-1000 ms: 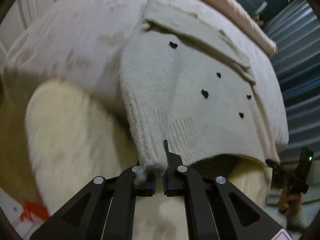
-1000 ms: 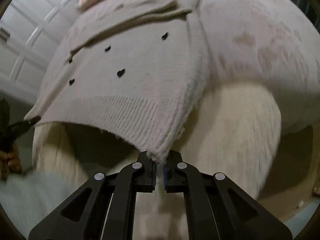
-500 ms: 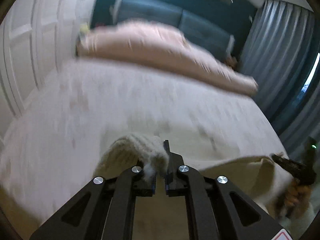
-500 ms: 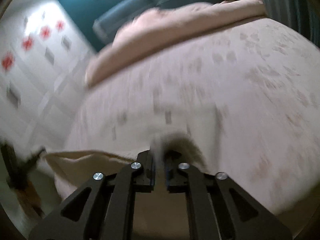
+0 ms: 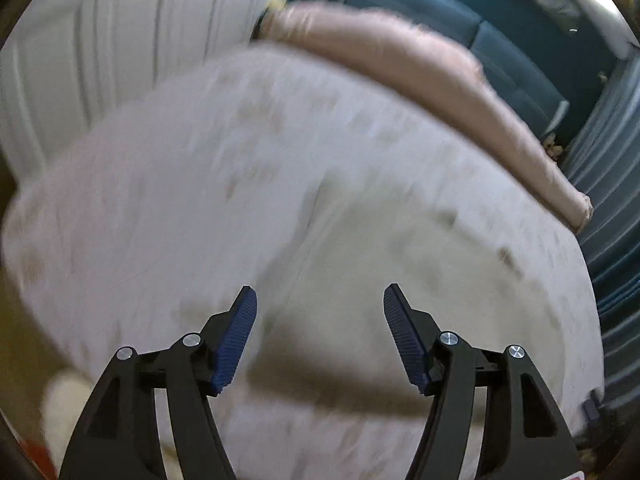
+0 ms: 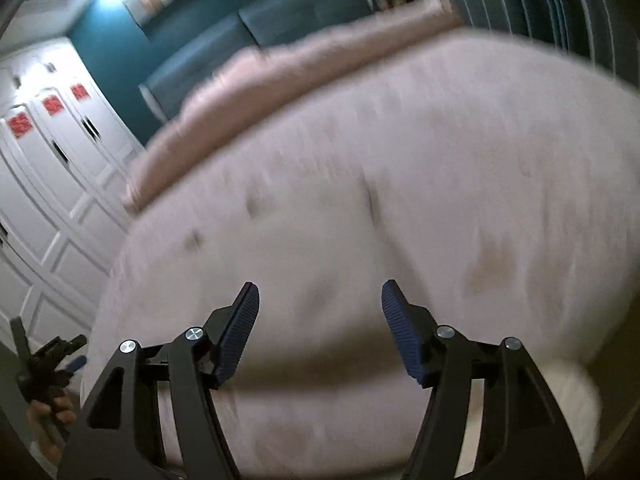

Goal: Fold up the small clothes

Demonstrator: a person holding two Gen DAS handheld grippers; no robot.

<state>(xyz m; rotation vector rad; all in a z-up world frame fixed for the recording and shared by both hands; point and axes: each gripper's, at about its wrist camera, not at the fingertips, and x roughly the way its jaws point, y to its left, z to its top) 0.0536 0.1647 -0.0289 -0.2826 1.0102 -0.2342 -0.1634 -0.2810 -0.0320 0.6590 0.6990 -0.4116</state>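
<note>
A cream knit sweater [image 5: 400, 264] with small dark hearts lies folded on the pale bed, blurred by motion. It also shows in the right wrist view [image 6: 304, 248]. My left gripper [image 5: 320, 300] is open and empty just above the sweater's near folded edge. My right gripper [image 6: 320, 296] is open and empty above the same edge. The left gripper [image 6: 48, 364], held in a hand, shows at the lower left of the right wrist view.
The bed cover [image 5: 140, 200] is pale with faint beige prints. A pink blanket roll [image 5: 420, 68] lies along the far edge. A teal headboard [image 6: 224, 44] stands behind it. White cupboard doors [image 6: 52, 160] are at the left, grey curtains [image 5: 612, 184] at the right.
Both grippers lifted the sweater's hem, carried it forward over the garment and let it go. Both jaws went from shut on the hem to wide open.
</note>
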